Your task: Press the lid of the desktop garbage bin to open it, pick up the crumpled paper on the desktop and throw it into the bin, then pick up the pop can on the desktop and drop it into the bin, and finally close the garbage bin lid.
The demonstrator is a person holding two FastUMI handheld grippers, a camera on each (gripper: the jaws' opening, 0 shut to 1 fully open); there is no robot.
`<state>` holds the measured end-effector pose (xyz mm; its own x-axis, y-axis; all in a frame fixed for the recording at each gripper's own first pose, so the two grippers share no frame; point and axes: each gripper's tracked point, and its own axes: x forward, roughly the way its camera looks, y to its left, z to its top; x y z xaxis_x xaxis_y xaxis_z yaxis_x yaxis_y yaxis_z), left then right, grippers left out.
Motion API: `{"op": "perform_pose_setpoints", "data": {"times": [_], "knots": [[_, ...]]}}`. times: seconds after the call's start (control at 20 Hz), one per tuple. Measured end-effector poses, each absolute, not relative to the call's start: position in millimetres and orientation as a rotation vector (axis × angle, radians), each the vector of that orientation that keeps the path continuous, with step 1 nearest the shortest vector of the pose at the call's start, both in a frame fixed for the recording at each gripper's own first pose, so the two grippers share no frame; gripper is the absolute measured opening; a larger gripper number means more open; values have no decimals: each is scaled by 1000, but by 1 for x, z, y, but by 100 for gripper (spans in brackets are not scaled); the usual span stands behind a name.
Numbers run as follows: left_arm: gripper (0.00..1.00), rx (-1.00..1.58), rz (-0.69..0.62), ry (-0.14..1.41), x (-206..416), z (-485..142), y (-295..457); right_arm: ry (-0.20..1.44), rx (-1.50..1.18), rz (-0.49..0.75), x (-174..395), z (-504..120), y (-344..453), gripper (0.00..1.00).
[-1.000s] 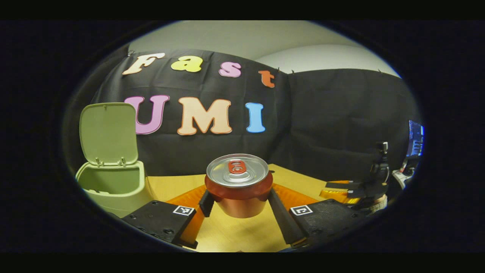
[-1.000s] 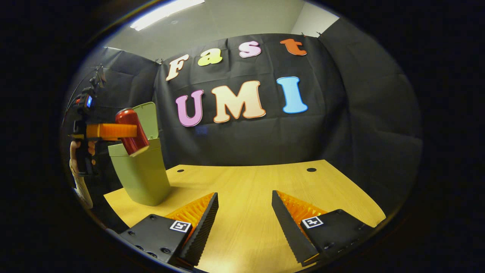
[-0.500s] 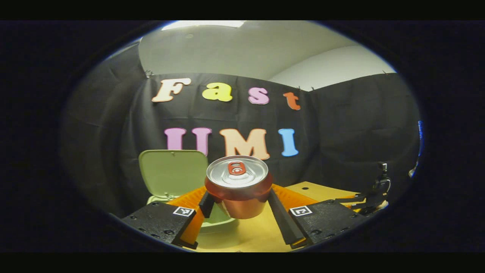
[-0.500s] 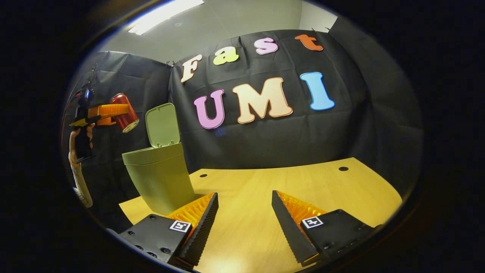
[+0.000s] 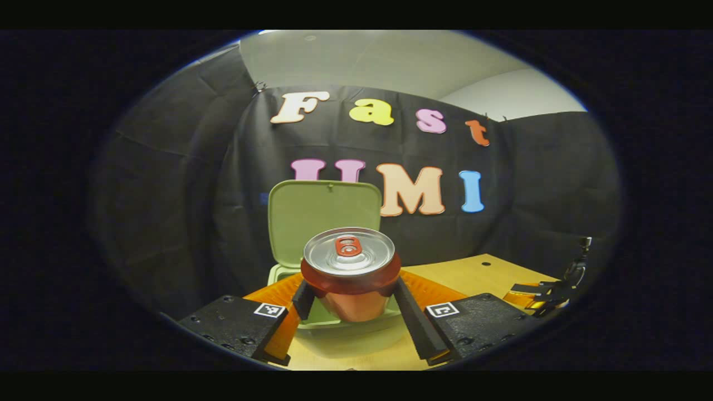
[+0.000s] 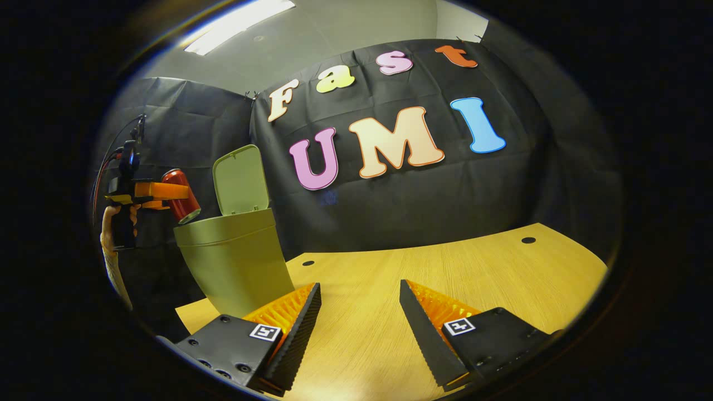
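Left gripper view: the left gripper [image 5: 350, 298] clamps the pop can [image 5: 350, 272] above the bin [image 5: 356, 334]; an off-centre release could bounce it off the rim. The right gripper [image 6: 359, 312] rests spread, holding nothing.

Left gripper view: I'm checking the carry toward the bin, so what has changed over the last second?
The left claw has swung the red aluminium pop can over to the green plastic garbage bin, which slid from the view's left edge to directly behind and beneath the can. Unchanged: the claw stays shut on the can, the bin lid stands open, and the right claw stays open and empty over the wooden desktop.
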<state>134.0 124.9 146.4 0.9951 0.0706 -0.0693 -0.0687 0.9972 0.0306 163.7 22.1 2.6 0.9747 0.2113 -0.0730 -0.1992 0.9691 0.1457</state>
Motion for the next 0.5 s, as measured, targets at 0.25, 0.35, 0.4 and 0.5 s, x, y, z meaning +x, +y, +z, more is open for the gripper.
{"op": "perform_pose_setpoints", "data": {"times": [0.25, 0.35, 0.4, 0.5], "knots": [[76, 59, 134, 106, 143, 138, 145, 98, 138, 207, 166, -3, 21, 91], [77, 65, 134, 126, 149, 132, 143, 82, 132, 191, 167, -2, 14, 91], [77, 67, 133, 134, 151, 129, 142, 75, 133, 186, 166, -2, 10, 91], [77, 67, 138, 151, 155, 125, 143, 79, 133, 186, 166, -3, 8, 90]]}}
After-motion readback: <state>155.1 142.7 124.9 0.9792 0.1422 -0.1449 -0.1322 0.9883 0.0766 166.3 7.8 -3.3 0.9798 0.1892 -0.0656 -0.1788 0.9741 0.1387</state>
